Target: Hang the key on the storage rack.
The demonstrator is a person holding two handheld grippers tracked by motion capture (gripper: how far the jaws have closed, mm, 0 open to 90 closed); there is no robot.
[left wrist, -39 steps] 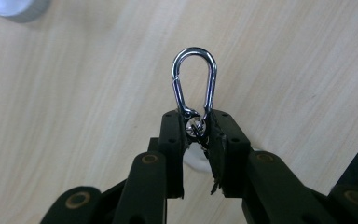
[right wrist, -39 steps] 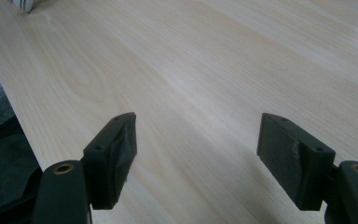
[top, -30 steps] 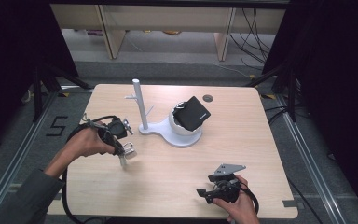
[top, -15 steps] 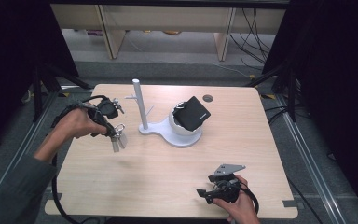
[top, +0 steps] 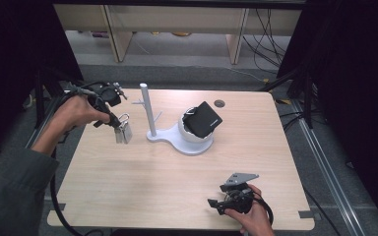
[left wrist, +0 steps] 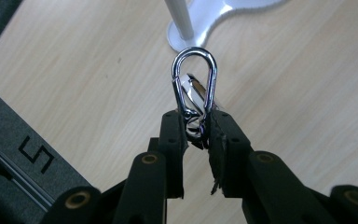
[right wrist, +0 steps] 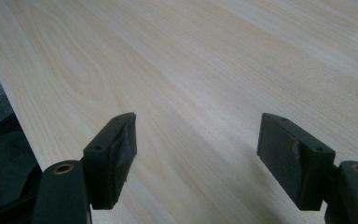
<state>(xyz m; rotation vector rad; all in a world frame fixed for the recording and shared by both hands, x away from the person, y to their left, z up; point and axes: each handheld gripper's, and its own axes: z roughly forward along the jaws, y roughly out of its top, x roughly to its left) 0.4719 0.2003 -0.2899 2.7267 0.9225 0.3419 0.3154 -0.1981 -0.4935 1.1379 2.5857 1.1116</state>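
Two black jaws of the left gripper are closed on the lower end of a shiny silver metal carabiner clip, whose rounded loop stands out past the jaw tips and whose metal keys or tags show through the loop. In the high view the same left gripper is held above the left part of the pale wooden table, with the clip and its silvery bunch hanging from it clear of the tabletop, just left of the white upright post. That post rises from a white flat stand that widens into a round white cup, and a black box-shaped object sits tilted in the cup. Small pegs stick out from the post near its upper half. Well apart from all this, near the front right edge of the table, the right gripper lies low in the person's right hand; in its own view its jaws stand wide apart with nothing between them, only bare wood beneath.
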